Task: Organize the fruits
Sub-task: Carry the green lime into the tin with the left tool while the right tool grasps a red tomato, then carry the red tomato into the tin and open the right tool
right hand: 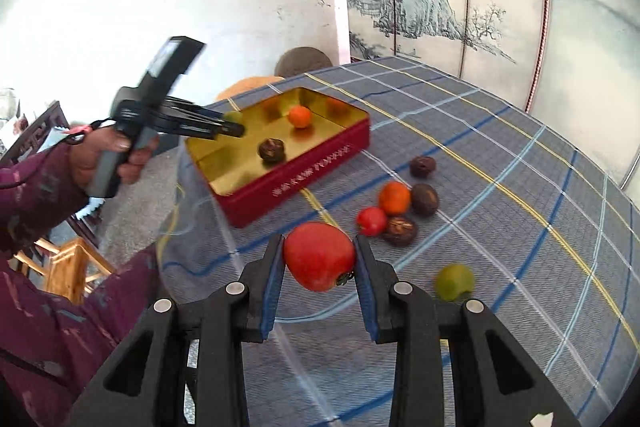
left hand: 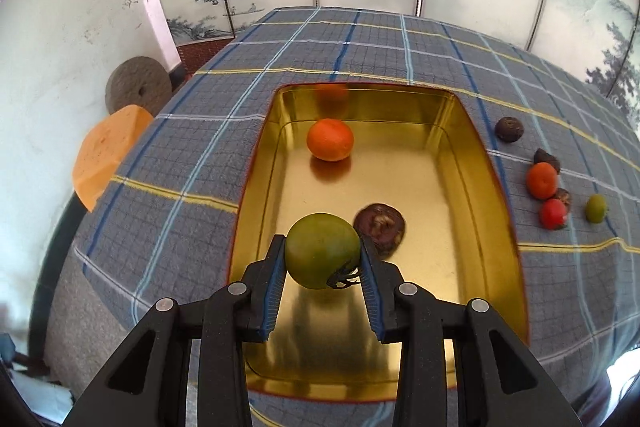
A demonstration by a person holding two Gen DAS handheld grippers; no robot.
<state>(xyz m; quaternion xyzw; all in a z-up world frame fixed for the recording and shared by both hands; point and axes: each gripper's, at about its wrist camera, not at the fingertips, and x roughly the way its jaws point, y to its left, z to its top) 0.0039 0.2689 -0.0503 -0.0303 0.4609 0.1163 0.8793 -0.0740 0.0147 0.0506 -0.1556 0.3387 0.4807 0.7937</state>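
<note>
Two fruits, a round orange tangerine (left hand: 330,139) and a dark wrinkled fruit (left hand: 380,227), already lie in the gold-lined rectangular tin (left hand: 256,187), while the left gripper (left hand: 323,253) pinches a green tomato (left hand: 322,255) above it, the right gripper (right hand: 319,255) clamps a red tomato (right hand: 319,255), and six fruits wait at three o'clock.

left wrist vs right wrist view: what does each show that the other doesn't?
Left wrist only: the left tool shut on a green tomato above the gold tin, close up.

Right wrist only: the right tool shut on a red tomato, the hand and maroon sleeve, the tin's red outer wall.

Both: an orange fruit and a dark brown piece in the tin, loose fruit on the plaid cloth.
</note>
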